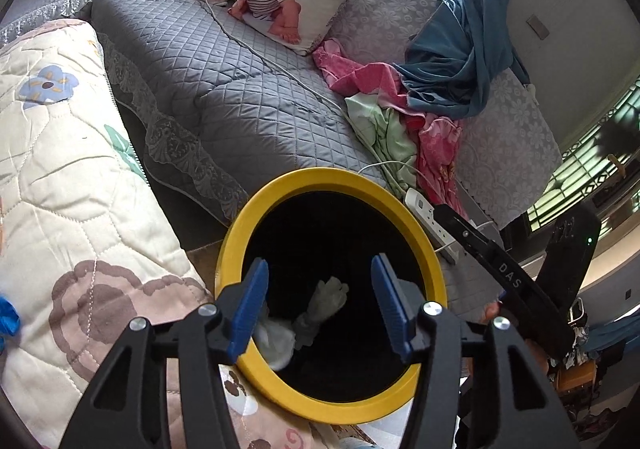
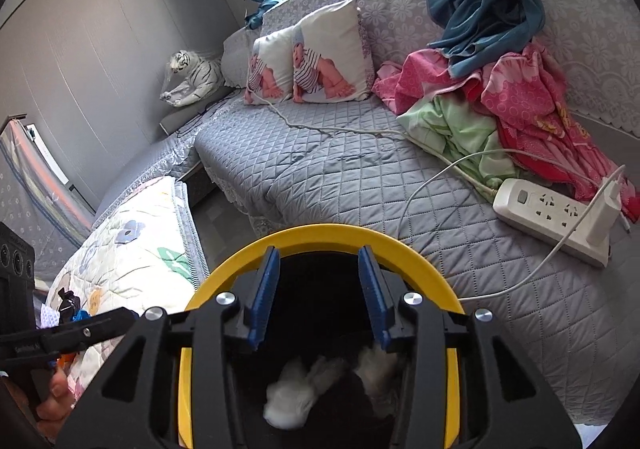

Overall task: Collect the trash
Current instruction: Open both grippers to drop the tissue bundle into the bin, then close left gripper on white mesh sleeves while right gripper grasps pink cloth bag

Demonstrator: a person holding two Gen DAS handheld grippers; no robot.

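Both grippers hang over the yellow-rimmed bin (image 1: 432,261) — left gripper (image 1: 320,301) and right gripper (image 2: 318,291) parted, holding nothing. White tissues (image 1: 324,299) lie inside; each should lift straight up, clear of the rim.

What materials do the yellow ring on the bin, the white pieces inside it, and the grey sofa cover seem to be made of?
Yellow ring: probably hard plastic, since it is smooth with an even colour and a soft sheen.
White pieces: seemingly crumpled tissue or soft paper, matte and wrinkled; I cannot tell which.
Grey sofa cover: quilted fabric with diamond stitching, a slight satin shine and a lace-like edge.
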